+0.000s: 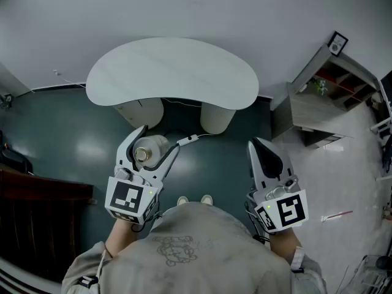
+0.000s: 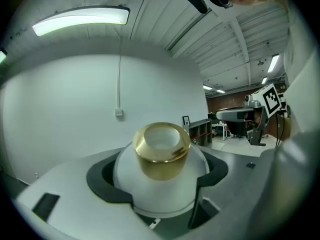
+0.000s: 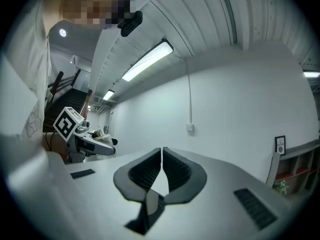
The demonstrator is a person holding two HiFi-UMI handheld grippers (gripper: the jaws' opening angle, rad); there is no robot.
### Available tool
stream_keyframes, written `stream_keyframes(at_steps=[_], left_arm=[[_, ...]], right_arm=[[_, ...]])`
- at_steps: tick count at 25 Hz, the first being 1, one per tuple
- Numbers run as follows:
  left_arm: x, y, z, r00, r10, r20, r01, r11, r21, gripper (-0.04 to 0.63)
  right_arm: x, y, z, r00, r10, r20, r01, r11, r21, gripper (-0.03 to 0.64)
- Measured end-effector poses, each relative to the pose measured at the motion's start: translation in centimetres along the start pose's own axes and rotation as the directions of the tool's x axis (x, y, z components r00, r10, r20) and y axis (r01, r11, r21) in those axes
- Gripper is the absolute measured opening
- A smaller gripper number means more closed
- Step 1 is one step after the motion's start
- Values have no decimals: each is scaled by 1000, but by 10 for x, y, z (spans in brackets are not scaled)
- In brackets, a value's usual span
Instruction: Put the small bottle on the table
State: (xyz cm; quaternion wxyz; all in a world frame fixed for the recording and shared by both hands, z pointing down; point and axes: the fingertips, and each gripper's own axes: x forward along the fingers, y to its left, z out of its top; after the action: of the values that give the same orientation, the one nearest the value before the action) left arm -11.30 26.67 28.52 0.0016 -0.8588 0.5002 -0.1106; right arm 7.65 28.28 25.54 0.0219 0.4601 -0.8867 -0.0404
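A small white bottle (image 1: 150, 149) with a gold cap sits between the jaws of my left gripper (image 1: 160, 138), held over the dark floor in front of the white kidney-shaped table (image 1: 172, 72). In the left gripper view the bottle (image 2: 162, 179) fills the jaws, cap toward the camera, with the dark pads pressed on both its sides. My right gripper (image 1: 260, 146) hangs to the right at about the same height, its jaws closed together with nothing between them; the right gripper view shows the pads (image 3: 176, 171) meeting along a thin line.
The table stands on two round white pedestals (image 1: 217, 116). A grey shelf unit (image 1: 331, 84) stands at the right, and a dark wooden piece of furniture (image 1: 37, 188) at the left. A white cable (image 1: 196, 137) runs across the floor under the table.
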Motion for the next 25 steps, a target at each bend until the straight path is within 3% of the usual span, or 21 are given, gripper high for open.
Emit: stream_keyframes(at_steps=[13, 25], left_arm=[[-2, -15, 3, 1000, -3, 7, 3, 1000, 11, 347], [14, -35, 4, 1000, 0, -22, 1, 1000, 9, 347]], right_arm=[[-16, -9, -2, 999, -11, 34, 9, 998, 60, 35], [-25, -26, -18, 1000, 20, -7, -19, 997, 71, 35]])
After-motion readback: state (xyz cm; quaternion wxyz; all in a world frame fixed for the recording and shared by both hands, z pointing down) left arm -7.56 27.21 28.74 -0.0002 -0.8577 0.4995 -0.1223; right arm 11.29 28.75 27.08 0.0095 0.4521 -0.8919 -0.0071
